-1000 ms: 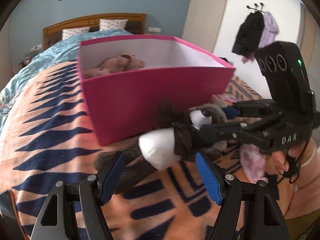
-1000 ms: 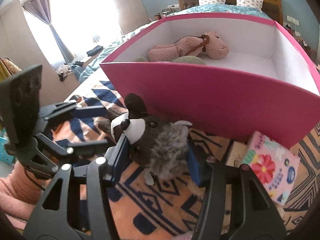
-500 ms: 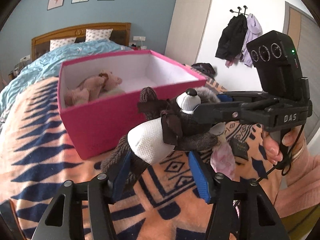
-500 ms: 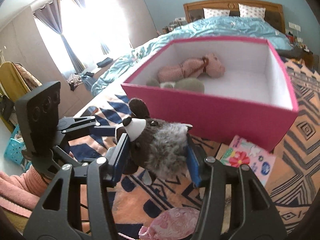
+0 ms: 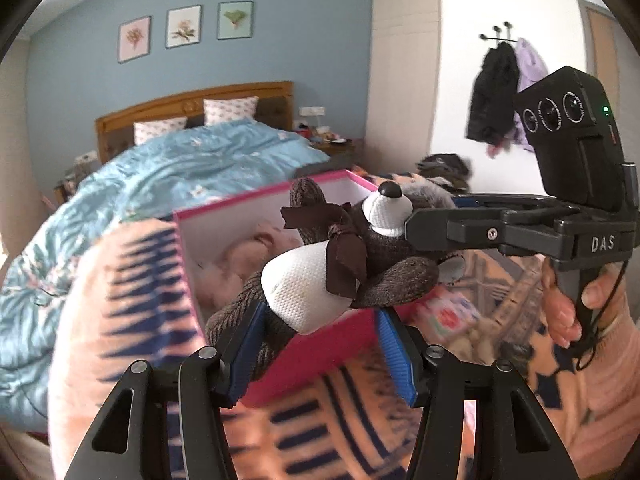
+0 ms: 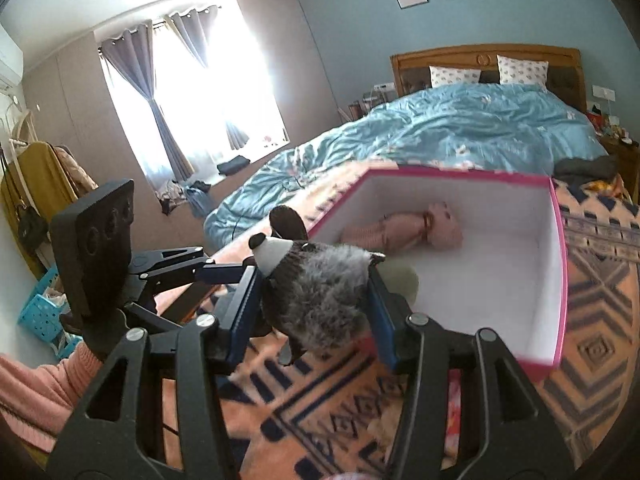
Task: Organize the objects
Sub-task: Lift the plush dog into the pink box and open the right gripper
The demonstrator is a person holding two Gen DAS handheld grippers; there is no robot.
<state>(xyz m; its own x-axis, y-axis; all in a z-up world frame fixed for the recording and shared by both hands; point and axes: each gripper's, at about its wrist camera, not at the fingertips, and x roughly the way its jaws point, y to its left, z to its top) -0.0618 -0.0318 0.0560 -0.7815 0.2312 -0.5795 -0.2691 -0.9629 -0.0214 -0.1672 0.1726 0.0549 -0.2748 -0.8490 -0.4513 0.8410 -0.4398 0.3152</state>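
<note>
A brown and grey plush animal (image 5: 352,264) with a white snout and white belly hangs in the air, held by both grippers. My left gripper (image 5: 320,344) is shut on its lower body. My right gripper (image 6: 314,304) is shut on its furry grey back (image 6: 320,292). The toy is above the near rim of an open pink box (image 6: 560,280) with white inside walls. A pink plush toy (image 6: 404,228) lies inside the box. The box also shows in the left wrist view (image 5: 320,356).
The box stands on an orange and navy patterned blanket (image 6: 600,300). A flowered packet (image 5: 448,312) lies on the blanket beside the box. A bed with a blue duvet (image 6: 460,128) is behind. A blue basket (image 6: 40,312) stands on the floor at left.
Both grippers have lifted the plush animal from the blanket up to the height of the box rim and moved it towards the box. The left gripper closed on its lower body.
</note>
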